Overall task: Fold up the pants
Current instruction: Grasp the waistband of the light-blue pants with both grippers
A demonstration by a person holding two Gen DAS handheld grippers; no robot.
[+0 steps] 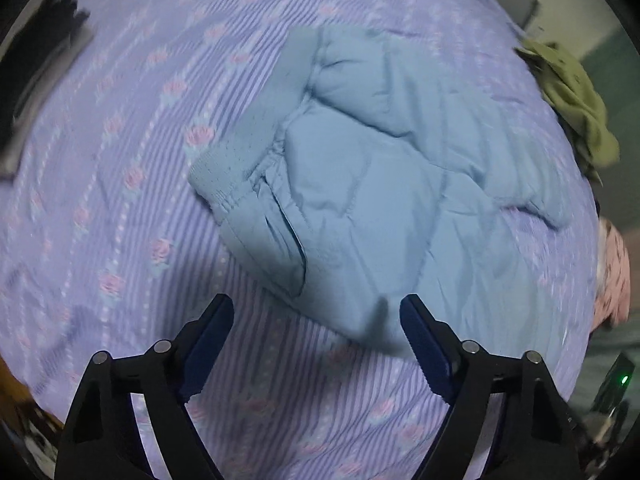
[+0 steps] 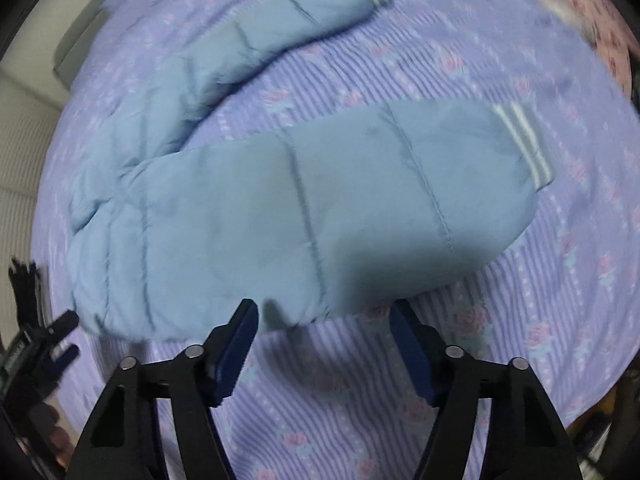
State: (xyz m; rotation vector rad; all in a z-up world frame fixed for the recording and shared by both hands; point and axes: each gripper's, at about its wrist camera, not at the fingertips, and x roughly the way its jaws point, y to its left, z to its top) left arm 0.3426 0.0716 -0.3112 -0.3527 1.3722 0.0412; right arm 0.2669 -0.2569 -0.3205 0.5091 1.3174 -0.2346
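1. Pants (image 1: 360,184) lie on the bed (image 1: 120,152), light blue and quilted. In the left view the waistband (image 1: 228,160) is at centre-left and the body fills the centre and right.
2. In the right view the two legs are spread apart: near leg (image 2: 340,200) across mid-frame, far leg (image 2: 256,36) toward the upper left. The striped cuffs (image 2: 520,140) point right.
3. Left gripper (image 1: 316,340): fingers wide apart, holding nothing, just short of the pants' lower edge.
4. Right gripper (image 2: 324,340): fingers also wide apart and empty, at the near leg's lower edge.
5. Progress: no fold visible, fabric wrinkled, legs not stacked. I judge the task at the start.
6. Left to do: bring one leg over the other, then fold lengthwise.
7. Other clothes at the bed's edge: olive garment (image 1: 576,96) upper right, pink one (image 1: 612,276) at right.
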